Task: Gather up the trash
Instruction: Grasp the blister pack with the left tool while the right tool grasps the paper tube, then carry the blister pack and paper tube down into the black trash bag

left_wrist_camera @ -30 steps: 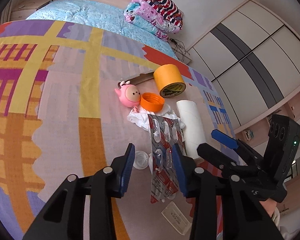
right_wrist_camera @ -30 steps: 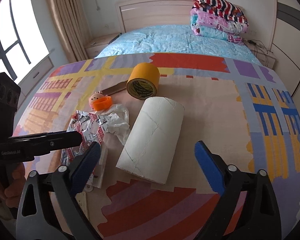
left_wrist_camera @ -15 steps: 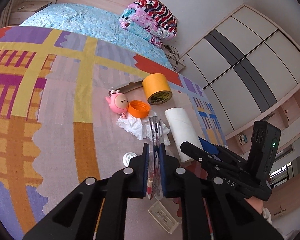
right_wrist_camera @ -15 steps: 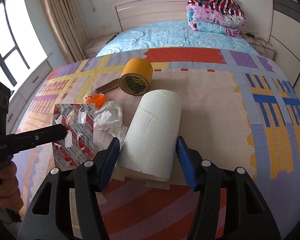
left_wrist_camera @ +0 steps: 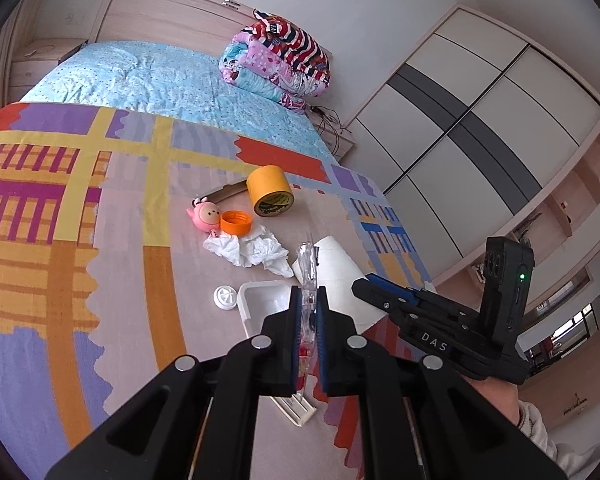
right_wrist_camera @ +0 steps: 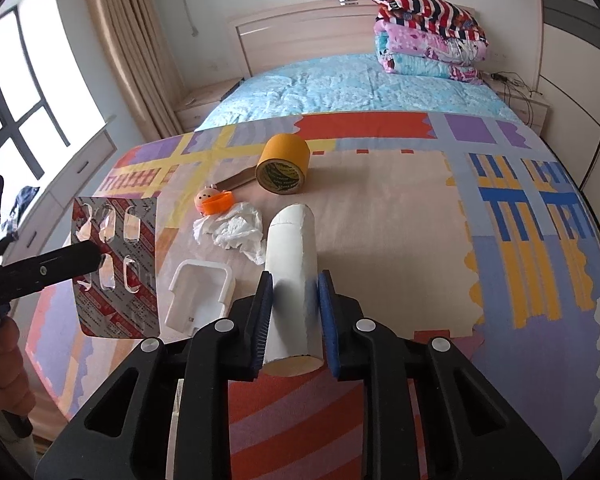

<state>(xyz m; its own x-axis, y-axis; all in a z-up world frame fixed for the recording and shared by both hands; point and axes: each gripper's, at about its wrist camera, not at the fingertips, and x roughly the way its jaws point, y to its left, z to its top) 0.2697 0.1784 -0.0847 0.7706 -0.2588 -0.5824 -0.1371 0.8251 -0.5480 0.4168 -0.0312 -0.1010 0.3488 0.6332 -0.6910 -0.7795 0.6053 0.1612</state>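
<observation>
My left gripper [left_wrist_camera: 305,300] is shut on an empty red and silver blister pack [left_wrist_camera: 307,264], held edge-on and lifted above the bed; it shows flat in the right wrist view [right_wrist_camera: 116,264]. My right gripper [right_wrist_camera: 296,284] is shut on a white paper roll [right_wrist_camera: 292,280], raised off the colourful blanket [right_wrist_camera: 380,208]; the roll [left_wrist_camera: 336,268] shows partly behind the pack. A crumpled white tissue [left_wrist_camera: 256,250] [right_wrist_camera: 232,230], an orange cap [left_wrist_camera: 236,222] [right_wrist_camera: 218,203], a white plastic tray [left_wrist_camera: 260,306] [right_wrist_camera: 200,296] and a small white lid [left_wrist_camera: 225,297] lie on the blanket.
A yellow tape roll [left_wrist_camera: 270,196] [right_wrist_camera: 284,170] and a pink toy [left_wrist_camera: 205,216] lie further back. Folded quilts [right_wrist_camera: 428,40] sit at the headboard. A wardrobe [left_wrist_camera: 480,120] stands on the right, a window [right_wrist_camera: 24,120] on the left. A flat white packet [left_wrist_camera: 296,410] lies near the bed's edge.
My left gripper closed on the blister pack and lifted it, uncovering the white tray. My right gripper closed around the paper roll and raised it.
</observation>
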